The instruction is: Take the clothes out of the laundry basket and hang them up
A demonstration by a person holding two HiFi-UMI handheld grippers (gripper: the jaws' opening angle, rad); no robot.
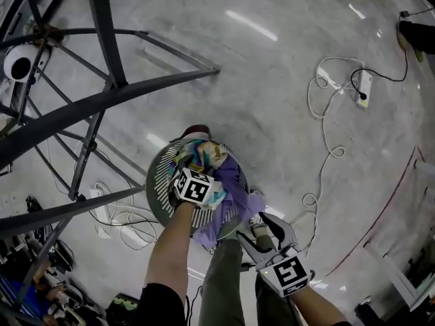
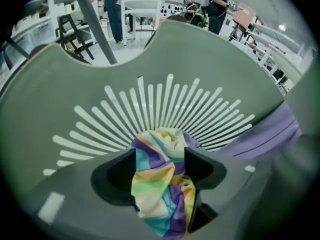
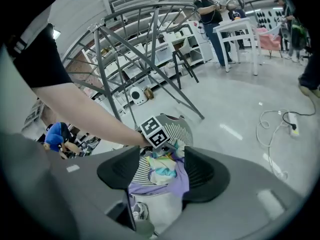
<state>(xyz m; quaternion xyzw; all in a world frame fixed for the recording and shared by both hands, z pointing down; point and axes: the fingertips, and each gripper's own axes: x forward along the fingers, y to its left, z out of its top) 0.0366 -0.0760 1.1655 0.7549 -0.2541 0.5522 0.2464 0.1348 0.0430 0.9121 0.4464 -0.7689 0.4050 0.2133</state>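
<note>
A round grey laundry basket (image 1: 160, 179) stands on the floor below me. In it lies a striped pastel cloth (image 1: 204, 155), and a purple cloth (image 1: 239, 194) hangs over its near rim. My left gripper (image 1: 202, 170) reaches down into the basket. In the left gripper view its jaws (image 2: 160, 168) are shut on the striped cloth (image 2: 157, 184) in front of the slotted basket wall (image 2: 150, 89). My right gripper (image 1: 264, 228) hovers open just outside the basket by the purple cloth. Nothing lies between its jaws (image 3: 162, 171), which look down at the basket (image 3: 181, 128).
A dark metal drying rack (image 1: 102, 94) rises to the left of the basket. White cables and a power strip (image 1: 363, 87) lie on the floor at the right, another strip (image 1: 102, 212) at the left. My legs and a shoe (image 1: 262, 226) are below the right gripper.
</note>
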